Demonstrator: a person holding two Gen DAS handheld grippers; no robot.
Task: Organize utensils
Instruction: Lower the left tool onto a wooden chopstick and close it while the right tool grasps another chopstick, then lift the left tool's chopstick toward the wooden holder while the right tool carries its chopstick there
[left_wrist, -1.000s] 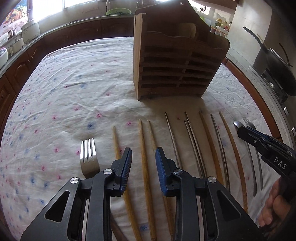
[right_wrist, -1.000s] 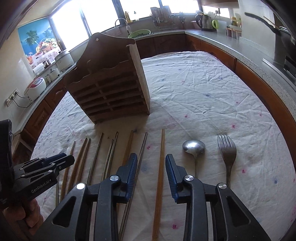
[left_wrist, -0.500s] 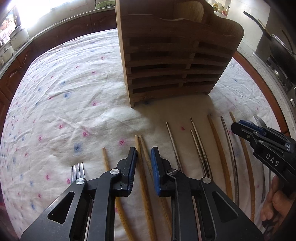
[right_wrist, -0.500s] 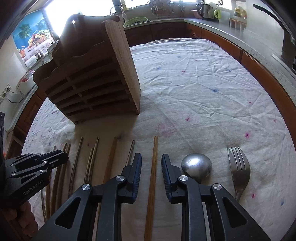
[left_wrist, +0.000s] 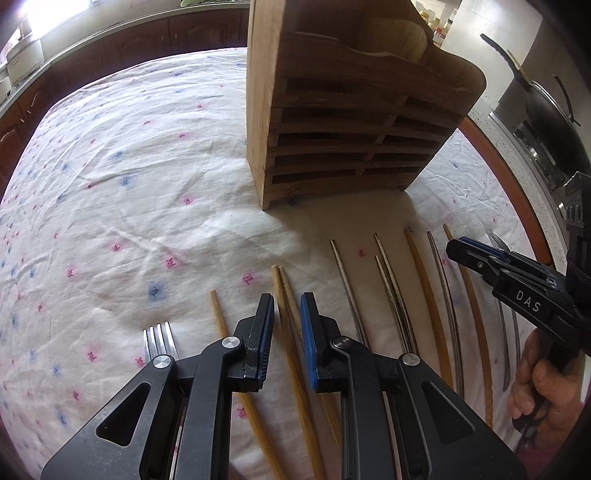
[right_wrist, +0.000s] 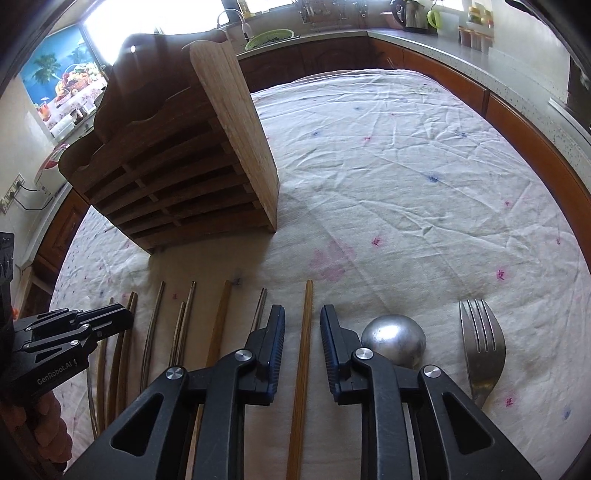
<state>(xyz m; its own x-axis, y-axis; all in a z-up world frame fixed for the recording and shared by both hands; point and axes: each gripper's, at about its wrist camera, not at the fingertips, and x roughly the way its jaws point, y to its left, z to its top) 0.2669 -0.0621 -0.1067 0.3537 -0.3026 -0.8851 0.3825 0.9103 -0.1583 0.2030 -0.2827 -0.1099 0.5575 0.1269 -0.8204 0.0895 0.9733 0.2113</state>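
A wooden slotted utensil rack (left_wrist: 351, 122) stands on the clothed table; it also shows in the right wrist view (right_wrist: 177, 162). Several wooden and metal chopsticks lie in a row before it. My left gripper (left_wrist: 287, 312) is open, low over a pair of wooden chopsticks (left_wrist: 288, 317) that run between its fingers. A fork (left_wrist: 159, 338) lies to its left. My right gripper (right_wrist: 303, 325) is open, its fingers either side of one wooden chopstick (right_wrist: 303, 354). A metal spoon (right_wrist: 393, 339) and a fork (right_wrist: 482, 347) lie to its right.
The white flowered tablecloth (right_wrist: 406, 166) covers the table, bare to the left in the left wrist view (left_wrist: 110, 184). A stove with a black pan (left_wrist: 546, 122) stands at the right. Kitchen counters with appliances (right_wrist: 424, 22) run along the back.
Both grippers have moved forward and down toward the chopsticks and the rack. Their jaws have narrowed around the chopsticks beneath them.
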